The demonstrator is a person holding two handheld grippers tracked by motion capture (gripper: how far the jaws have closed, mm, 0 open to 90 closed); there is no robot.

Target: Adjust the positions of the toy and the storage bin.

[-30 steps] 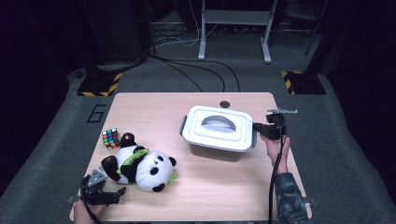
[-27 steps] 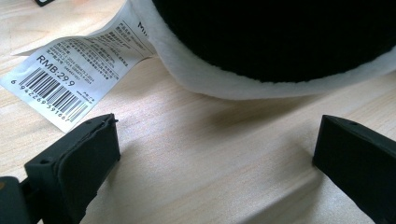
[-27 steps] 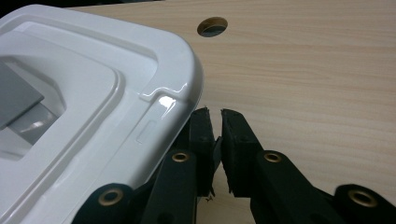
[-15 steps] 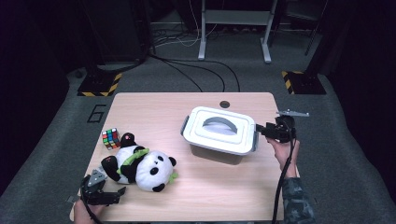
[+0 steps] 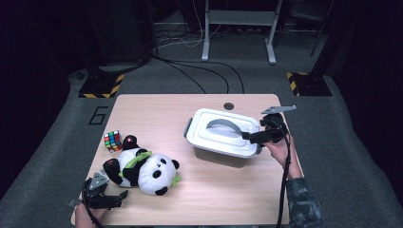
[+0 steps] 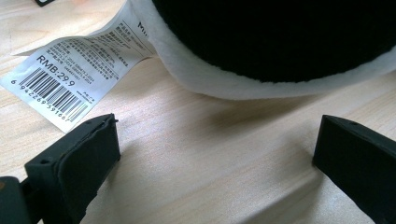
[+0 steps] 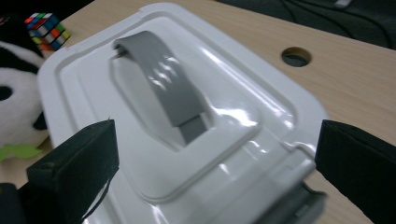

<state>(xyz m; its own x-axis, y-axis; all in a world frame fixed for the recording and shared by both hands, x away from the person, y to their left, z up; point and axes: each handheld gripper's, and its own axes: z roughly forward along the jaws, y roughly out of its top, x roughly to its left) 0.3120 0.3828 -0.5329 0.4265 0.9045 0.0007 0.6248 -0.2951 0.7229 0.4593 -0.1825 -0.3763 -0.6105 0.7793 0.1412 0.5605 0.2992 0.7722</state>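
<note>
A white storage box (image 5: 214,154) with a clip-on lid (image 5: 221,135) and a grey handle (image 5: 223,125) stands right of the table's middle. My right gripper (image 5: 248,137) hovers over the lid's right end; its jaws have just been opening and nothing is held. In the right gripper view the right gripper (image 7: 215,154) stands wide above the lid (image 7: 93,154), the handle (image 7: 163,93) and a grey side latch (image 7: 299,205). A panda plush (image 5: 142,166) lies at the front left. My left gripper (image 5: 121,198) rests open beside it, and in the left gripper view the left gripper (image 6: 215,154) faces the panda (image 6: 280,32) and its paper tag (image 6: 79,70).
A colour cube (image 5: 112,140) sits just behind the panda near the table's left edge. A round cable hole (image 5: 228,105) lies at the table's back edge. Cables and stand legs (image 5: 237,28) cross the dark floor behind the table.
My right gripper has risen from the box's right side and moved left over the lid's edge, its jaws spreading apart. The left gripper, panda and cube have stayed still.
</note>
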